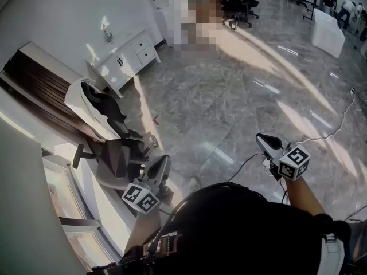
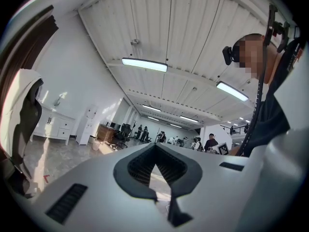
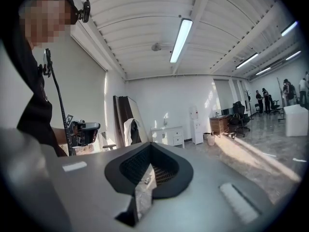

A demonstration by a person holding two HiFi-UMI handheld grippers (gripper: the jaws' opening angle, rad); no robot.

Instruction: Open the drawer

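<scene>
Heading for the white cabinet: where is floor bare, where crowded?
Bare: the marble floor between the white cabinet and the right tool. Crowded: beside the left tool, where the draped chair stands; a cable trails at far right.

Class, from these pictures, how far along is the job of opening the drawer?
Done: nothing; the white cabinet across the floor has its drawers looking shut. In hand: nothing; the left gripper and right gripper are shut, empty and far from it. Left: reach the cabinet, grip a drawer, pull.
</scene>
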